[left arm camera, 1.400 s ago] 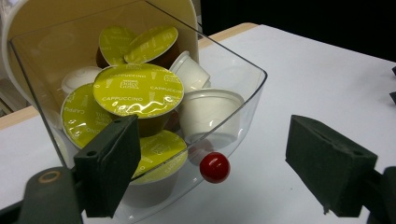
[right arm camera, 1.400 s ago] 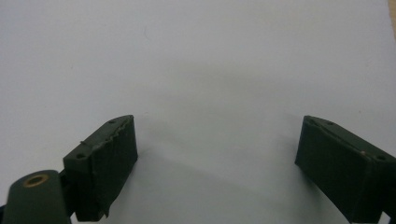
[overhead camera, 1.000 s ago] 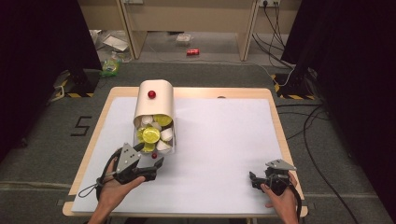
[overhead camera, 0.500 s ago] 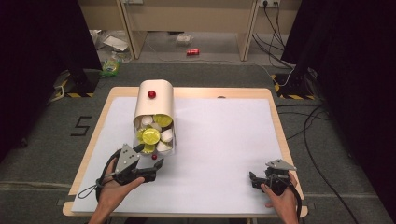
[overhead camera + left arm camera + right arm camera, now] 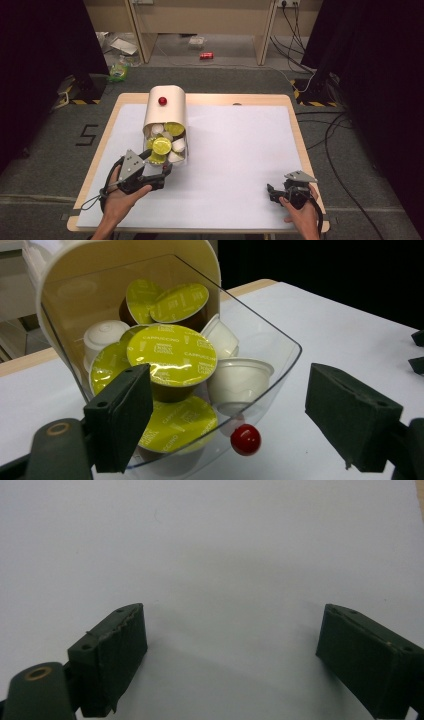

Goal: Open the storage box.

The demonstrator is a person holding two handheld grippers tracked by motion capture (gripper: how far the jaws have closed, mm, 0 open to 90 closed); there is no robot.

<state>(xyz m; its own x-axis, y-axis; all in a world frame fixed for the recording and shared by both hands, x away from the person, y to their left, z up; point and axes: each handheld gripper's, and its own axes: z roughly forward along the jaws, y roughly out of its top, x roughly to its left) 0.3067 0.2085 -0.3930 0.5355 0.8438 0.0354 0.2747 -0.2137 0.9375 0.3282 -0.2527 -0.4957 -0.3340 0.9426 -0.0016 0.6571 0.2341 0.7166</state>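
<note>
A cream container (image 5: 165, 112) lies on its side at the table's left, a red knob (image 5: 162, 101) on its top side. Its clear front flap (image 5: 260, 335) hangs open, with a second red knob (image 5: 245, 439) at its lower edge. Inside are several capsules: yellow-green foil-topped ones (image 5: 172, 354) and white ones (image 5: 239, 377). My left gripper (image 5: 161, 167) is open right at the container's mouth, its jaws on either side of the flap's lower edge (image 5: 235, 425). My right gripper (image 5: 271, 194) is open low over bare white table (image 5: 230, 655) at the front right.
A white mat (image 5: 235, 150) covers most of the wooden table. On the floor beyond the table are a red can (image 5: 206, 55), some litter (image 5: 120, 70) and cables (image 5: 320, 85). The right gripper's jaw tips (image 5: 417, 350) show at the right edge of the left gripper view.
</note>
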